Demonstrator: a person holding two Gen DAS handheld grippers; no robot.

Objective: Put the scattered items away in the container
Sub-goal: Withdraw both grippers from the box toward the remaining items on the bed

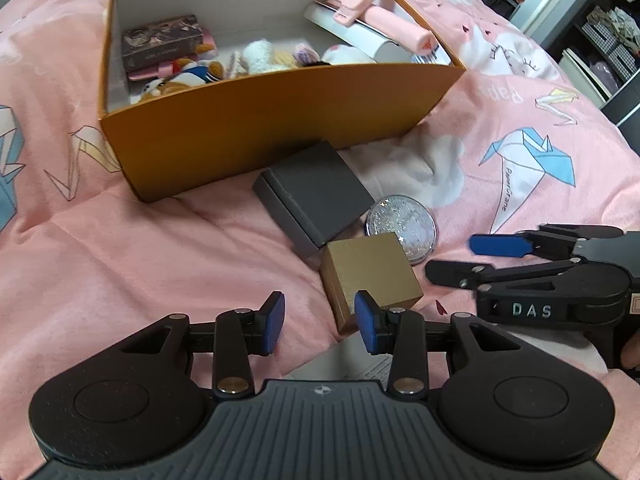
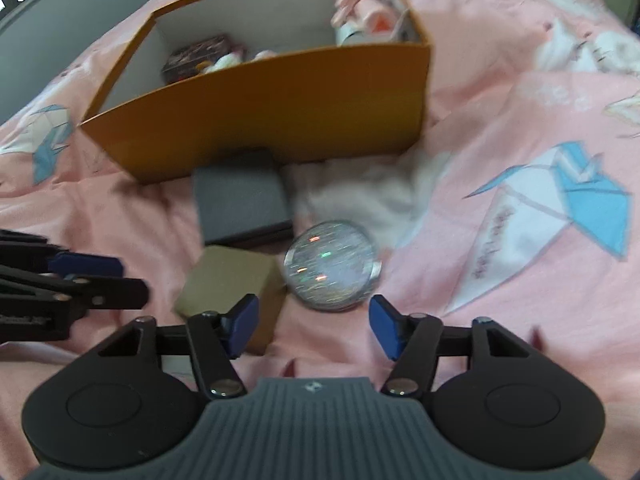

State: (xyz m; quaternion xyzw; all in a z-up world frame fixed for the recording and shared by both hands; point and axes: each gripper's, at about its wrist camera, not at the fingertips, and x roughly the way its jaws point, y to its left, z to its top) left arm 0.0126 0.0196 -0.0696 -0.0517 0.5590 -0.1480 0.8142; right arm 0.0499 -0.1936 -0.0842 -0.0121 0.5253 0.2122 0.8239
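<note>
Three loose items lie on the pink bedspread [image 1: 160, 248] in front of the orange box [image 1: 280, 120]: a grey box [image 1: 316, 188], a gold box [image 1: 368, 272] and a round glittery disc [image 1: 404, 220]. The grey box sits closest to the orange box, just beside its front wall. The gold box lies nearer the grippers, one corner touching or overlapping the disc's edge in the left wrist view. The disc rests flat on the bedspread beside a pale cloud print.

Inside the orange box, a dark patterned case [image 1: 164, 40] leans near the left wall, several small plush toys [image 1: 224, 66] crowd the floor, and a pink clip-like gadget [image 1: 360, 4] lies across a white tube [image 1: 384, 40] at the right end.

The left gripper [image 1: 320, 322] hovers low over the bedspread with its jaws spread apart and nothing between them; its right blue pad [image 1: 366, 320] stands in front of the gold box's near side. The right gripper [image 2: 314, 326] also has its jaws released and empty, with the disc [image 2: 332, 266] straight ahead of the gap and the gold box [image 2: 236, 280] behind its left pad [image 2: 244, 322]. The right wrist view is blurred. In the left wrist view the right gripper [image 1: 460, 258] reaches in from the right edge, tips near the disc. In the right wrist view the left gripper [image 2: 124, 280] enters from the left, near the gold box.
</note>
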